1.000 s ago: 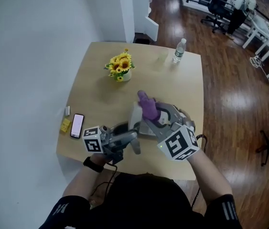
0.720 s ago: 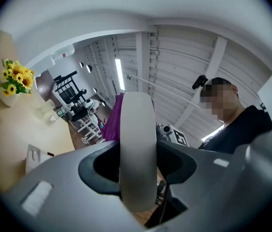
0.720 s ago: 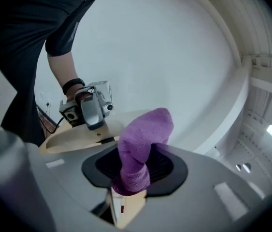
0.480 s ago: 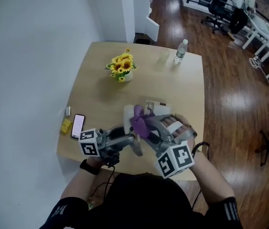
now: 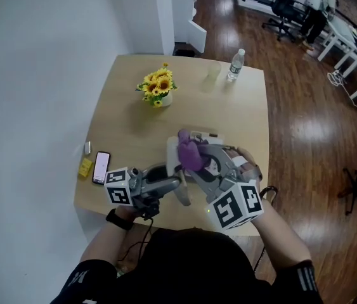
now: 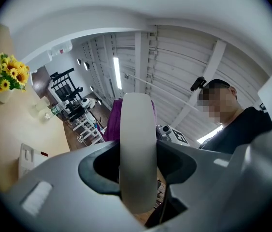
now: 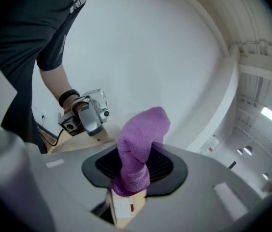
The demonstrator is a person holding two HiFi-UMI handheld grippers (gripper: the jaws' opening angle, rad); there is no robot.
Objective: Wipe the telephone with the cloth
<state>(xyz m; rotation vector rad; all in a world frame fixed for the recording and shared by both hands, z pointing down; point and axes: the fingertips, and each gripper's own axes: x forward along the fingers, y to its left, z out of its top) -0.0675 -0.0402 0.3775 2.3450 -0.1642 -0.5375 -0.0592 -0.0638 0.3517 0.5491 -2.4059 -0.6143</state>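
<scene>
Both clamped | left hand-held gripper [image 6: 136, 180]: telephone handset [image 6: 136, 129] | right hand-held gripper [image 7: 130, 180]: cloth [image 7: 138, 137]

Left gripper [image 6: 136, 192]: grey jaws closed on a cream, curved plastic telephone handset [image 6: 136, 134], which stands upright between them and rises well above the jaw pads. Purple terry cloth [image 6: 111, 122] shows just behind the handset's left edge; whether they touch cannot be told. Far left: pale wooden tabletop [image 6: 0, 144] carrying yellow sunflowers in a small white vase [image 6: 9, 79] and, nearer, a white boxy telephone base [image 6: 28, 159]. Right: person in a black top [image 6: 244, 124]. Overhead: white ceiling beams, one lit strip light [image 6: 117, 71]
</scene>
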